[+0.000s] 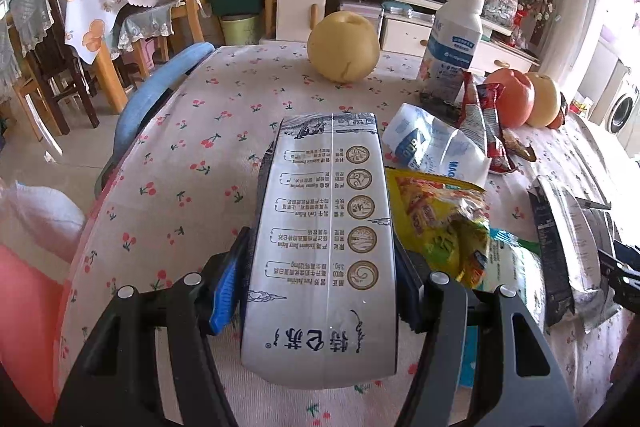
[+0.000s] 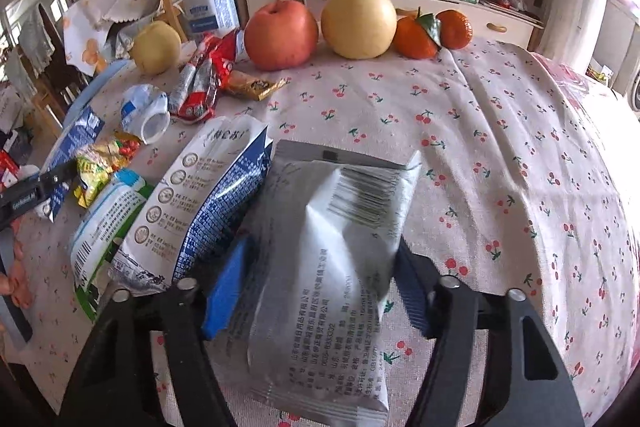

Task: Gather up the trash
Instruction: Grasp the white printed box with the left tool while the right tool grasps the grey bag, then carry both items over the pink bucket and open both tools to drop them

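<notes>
My left gripper [image 1: 322, 267] is shut on a white milk carton [image 1: 324, 227] with gold round emblems, held above the cherry-print tablecloth [image 1: 200, 147]. My right gripper [image 2: 320, 267] is shut on a silver-grey foil packet [image 2: 332, 259] with a barcode. On the table lie more wrappers: a yellow snack bag [image 1: 444, 219], a crushed white-and-blue plastic cup [image 2: 146, 111], red wrappers [image 2: 204, 83], a second milk carton [image 2: 200, 199] and a green-and-white bag [image 2: 104, 215]. The left gripper with its carton shows at the left edge of the right wrist view [image 2: 48, 183].
Fruit stands at the back: a yellow pear [image 1: 344, 49], a red apple [image 2: 280, 35], another pear [image 2: 358, 23], two mandarins [image 2: 432, 31]. A white bottle [image 1: 452, 43] stands upright near them. A blue chair back [image 1: 160, 95] sits at the table's left edge.
</notes>
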Motion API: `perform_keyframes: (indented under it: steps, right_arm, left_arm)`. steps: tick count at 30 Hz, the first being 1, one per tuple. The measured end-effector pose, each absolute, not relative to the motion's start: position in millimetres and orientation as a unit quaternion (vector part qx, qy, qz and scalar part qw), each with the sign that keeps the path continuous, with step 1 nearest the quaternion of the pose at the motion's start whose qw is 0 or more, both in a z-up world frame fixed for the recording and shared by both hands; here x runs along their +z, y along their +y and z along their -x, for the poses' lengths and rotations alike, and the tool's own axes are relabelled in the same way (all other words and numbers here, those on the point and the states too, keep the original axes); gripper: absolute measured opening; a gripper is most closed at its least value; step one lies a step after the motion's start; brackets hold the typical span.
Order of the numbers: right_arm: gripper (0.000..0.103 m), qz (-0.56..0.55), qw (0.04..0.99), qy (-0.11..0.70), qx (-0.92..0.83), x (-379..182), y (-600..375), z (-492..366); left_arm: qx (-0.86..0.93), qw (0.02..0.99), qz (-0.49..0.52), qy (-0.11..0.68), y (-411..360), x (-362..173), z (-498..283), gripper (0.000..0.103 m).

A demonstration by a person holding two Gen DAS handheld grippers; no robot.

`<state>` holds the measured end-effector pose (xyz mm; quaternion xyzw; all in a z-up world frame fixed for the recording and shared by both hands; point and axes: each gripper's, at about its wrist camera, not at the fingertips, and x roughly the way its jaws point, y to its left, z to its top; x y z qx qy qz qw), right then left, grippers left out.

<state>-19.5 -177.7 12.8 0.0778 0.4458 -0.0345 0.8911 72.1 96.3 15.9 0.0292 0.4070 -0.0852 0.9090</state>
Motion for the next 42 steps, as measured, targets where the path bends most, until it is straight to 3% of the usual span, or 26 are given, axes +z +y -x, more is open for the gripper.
perform_keyframes:
  steps: [11,42]
  right_arm:
    - [0.042,-0.066,0.914,0.398,-0.039,29.6,-179.2,36.3]
    - [0.040,-0.049,0.952,0.298,-0.055,108.4,-141.4,104.7]
  left_arm:
    - [-0.097,0.913,-0.013,0.397,107.9,22.0,-43.3,0.064]
    - [-0.026,0.940,-0.010,0.340,189.1,62.3,14.6,0.064]
